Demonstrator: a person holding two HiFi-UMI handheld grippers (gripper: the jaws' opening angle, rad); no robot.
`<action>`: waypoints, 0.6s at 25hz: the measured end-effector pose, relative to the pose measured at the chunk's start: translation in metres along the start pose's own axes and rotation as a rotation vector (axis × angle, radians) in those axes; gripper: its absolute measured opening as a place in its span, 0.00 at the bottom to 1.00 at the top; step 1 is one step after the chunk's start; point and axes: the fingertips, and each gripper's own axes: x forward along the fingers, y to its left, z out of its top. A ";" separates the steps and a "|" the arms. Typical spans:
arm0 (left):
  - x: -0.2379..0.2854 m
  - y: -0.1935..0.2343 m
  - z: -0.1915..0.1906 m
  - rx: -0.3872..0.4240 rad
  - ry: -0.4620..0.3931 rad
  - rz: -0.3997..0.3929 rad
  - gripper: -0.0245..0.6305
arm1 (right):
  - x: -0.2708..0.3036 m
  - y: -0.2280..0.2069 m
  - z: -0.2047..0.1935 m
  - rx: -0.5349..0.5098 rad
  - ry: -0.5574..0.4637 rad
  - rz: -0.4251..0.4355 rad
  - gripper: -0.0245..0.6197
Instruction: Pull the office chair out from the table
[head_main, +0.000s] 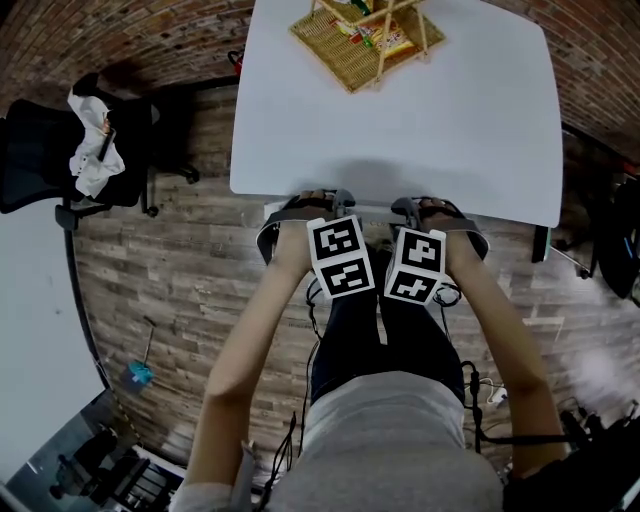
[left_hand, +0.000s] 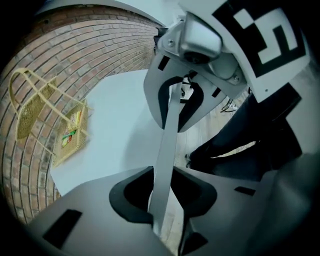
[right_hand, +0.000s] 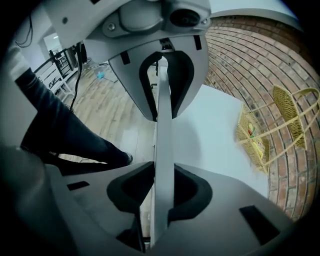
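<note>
Both grippers, L (head_main: 308, 204) & R (head_main: 432, 206), clamp the office chair's back rim (head_main: 372, 211), tucked at the table (head_main: 480, 130) near edge. Wood floor (head_main: 180, 270) spreads left; black chair (head_main: 45, 160) well apart.

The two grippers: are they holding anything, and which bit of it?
Yes. The left gripper and the right gripper each have their jaws closed on the chair back, pinching its thin grey top edge, side by side by the table.
</note>
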 end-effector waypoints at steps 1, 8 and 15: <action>0.000 0.000 0.000 0.025 0.005 0.001 0.20 | 0.000 -0.001 0.000 0.002 -0.003 0.000 0.18; 0.000 -0.001 -0.001 0.086 0.007 0.027 0.18 | 0.001 -0.002 -0.003 0.019 -0.021 -0.023 0.18; 0.001 -0.005 0.000 0.088 0.038 0.029 0.18 | 0.003 0.004 -0.007 0.030 -0.027 -0.017 0.17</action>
